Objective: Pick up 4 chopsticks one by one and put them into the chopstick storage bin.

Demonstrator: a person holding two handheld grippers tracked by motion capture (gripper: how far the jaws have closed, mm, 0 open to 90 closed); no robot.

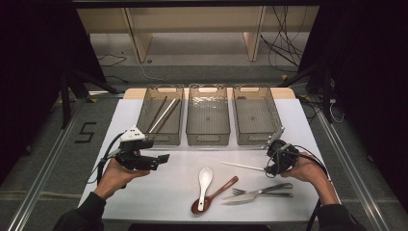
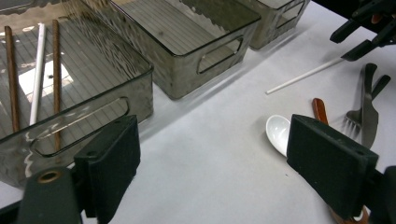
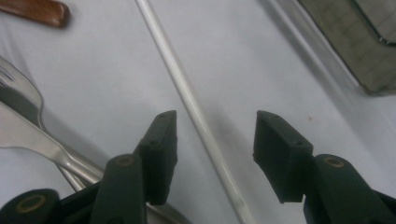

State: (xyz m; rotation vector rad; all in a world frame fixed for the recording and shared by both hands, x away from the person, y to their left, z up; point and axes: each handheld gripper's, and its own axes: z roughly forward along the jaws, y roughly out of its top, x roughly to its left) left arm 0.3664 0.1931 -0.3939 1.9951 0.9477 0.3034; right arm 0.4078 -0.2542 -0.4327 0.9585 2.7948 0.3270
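One white chopstick (image 3: 187, 93) flat on table (image 1: 183, 192), at 9 o'clock from right gripper (image 3: 212, 140), jaws spread astride it. Left gripper (image 2: 210, 158) spread, idle. Risk: thin rod rolls off pads, slipping the pinch.

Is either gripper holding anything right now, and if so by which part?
Nothing is held. The right gripper is open with the white chopstick lying between its jaws, ungripped; the left gripper is open over bare table.

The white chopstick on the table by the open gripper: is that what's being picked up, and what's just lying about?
In the job:
right gripper, open around it
white chopstick
left bin holding chopsticks

Lying about:
white spoon
brown spoon
forks
two empty bins
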